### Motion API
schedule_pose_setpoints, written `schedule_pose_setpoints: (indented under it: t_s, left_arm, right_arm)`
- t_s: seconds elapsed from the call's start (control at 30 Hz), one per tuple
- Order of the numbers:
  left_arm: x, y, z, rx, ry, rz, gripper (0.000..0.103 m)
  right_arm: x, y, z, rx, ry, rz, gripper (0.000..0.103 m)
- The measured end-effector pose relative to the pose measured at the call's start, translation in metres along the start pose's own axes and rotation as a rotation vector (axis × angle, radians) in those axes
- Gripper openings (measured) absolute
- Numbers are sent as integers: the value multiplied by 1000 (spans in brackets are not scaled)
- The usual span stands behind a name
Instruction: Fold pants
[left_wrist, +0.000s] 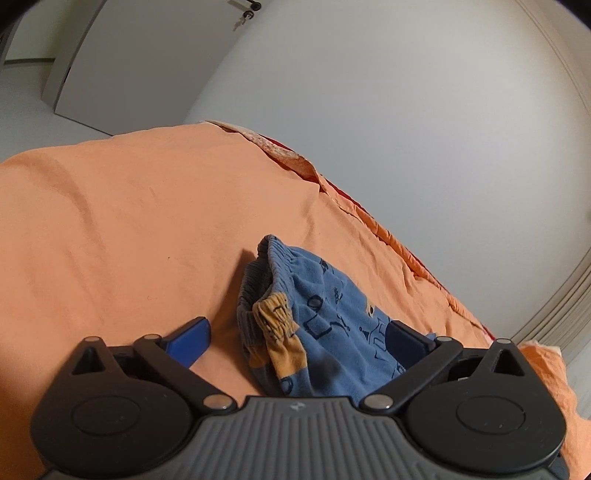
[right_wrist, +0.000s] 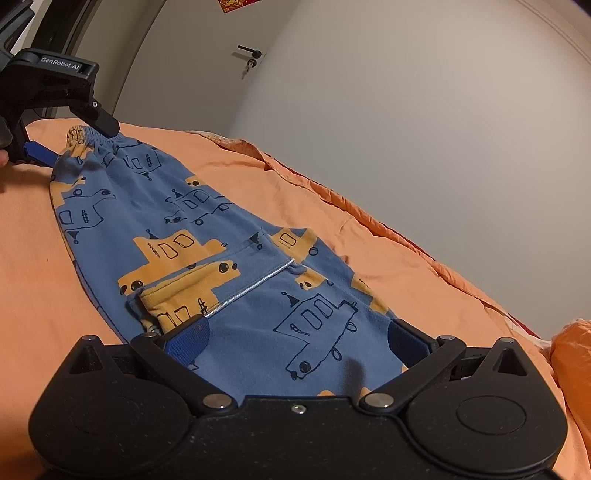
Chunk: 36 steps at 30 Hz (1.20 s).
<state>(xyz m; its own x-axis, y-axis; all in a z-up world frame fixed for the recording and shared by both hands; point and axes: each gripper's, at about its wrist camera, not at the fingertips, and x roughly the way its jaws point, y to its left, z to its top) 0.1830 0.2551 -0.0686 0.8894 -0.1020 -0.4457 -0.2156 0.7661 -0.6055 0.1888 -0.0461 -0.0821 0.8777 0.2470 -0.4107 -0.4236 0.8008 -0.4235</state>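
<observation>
The left gripper (left_wrist: 297, 338) stands with its jaws spread wide at the waistband end of the pants (right_wrist: 207, 258), the elastic edge lying loose between the blue pads without either pad pressing it. The right gripper (right_wrist: 297, 341) is also spread wide, low over the other end of the garment, cloth between its fingers but nothing pinched.

To my eye this is either a fresh grab or a let-go at the waistband. If a fold comes next, each claw should take both layers of cloth close to an outer edge, pinch firmly, then lift just enough to carry one end over the other, keeping the edges lined up so the fabric doesn't bunch.

The pants lie lengthwise on the orange bedspread (left_wrist: 129, 221), near the bed's wall-side edge. They are soft blue knit printed with yellow and outlined vehicles, with a gathered waistband, a zip pocket showing mid-length, and one yellow-patterned corner rumpled.
</observation>
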Motion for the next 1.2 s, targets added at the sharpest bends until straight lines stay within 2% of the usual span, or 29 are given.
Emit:
schedule_pose_setpoints:
  t_s: [0.1, 0.17, 0.27, 0.37, 0.43, 0.47, 0.53, 0.6, 0.67, 0.73, 0.83, 0.93, 1.0, 1.07, 1.2]
  left_arm:
    - [-1, 2, 0, -29, -13, -6, 101]
    - [-1, 1, 0, -27, -9, 17, 97]
    - [-4, 0, 0, -35, -8, 53, 87]
    - [-7, 6, 0, -94, -20, 58, 72]
    - [-7, 13, 0, -155, -17, 35, 53]
    - [-7, 16, 0, -183, -11, 24, 50]
    - [-4, 20, -1, -215, 1, 27, 29]
    - [-2, 20, 0, -232, 18, 40, 22]
    - [-4, 10, 2, -217, 13, 72, 19]
    - [-8, -7, 6, -172, 2, 85, 18]
    - [-19, -39, 12, -71, -29, 36, 18]
    - [-29, -81, 13, 76, -40, -2, 18]
    - [-35, -112, 9, 180, -43, -39, 18]
    - [-38, -142, 3, 284, -32, -86, 18]
    - [-30, -205, -22, 526, 19, -166, 18]
  right_arm:
    - [0, 0, 0, 3, 2, 3, 102]
    - [0, 0, 0, 7, 2, 6, 102]
    - [0, -1, 0, 12, 4, 9, 102]
    - [1, -2, 0, 16, 5, 10, 102]
    - [1, -3, 0, 21, 6, 13, 102]
    - [1, -3, 0, 24, 7, 15, 102]
    - [2, -5, 0, 34, 10, 20, 102]
    - [3, -6, 0, 45, 14, 28, 102]
    - [4, -9, 0, 58, 18, 38, 102]
    - [5, -12, 0, 75, 26, 51, 102]
    - [3, -26, 7, 140, 32, 80, 102]
    - [-20, -54, 18, 280, -62, 25, 102]
    - [-30, -72, 21, 334, -81, 32, 102]
    - [-38, -85, 21, 337, -74, 17, 102]
    - [-57, -110, 8, 321, -50, -67, 102]
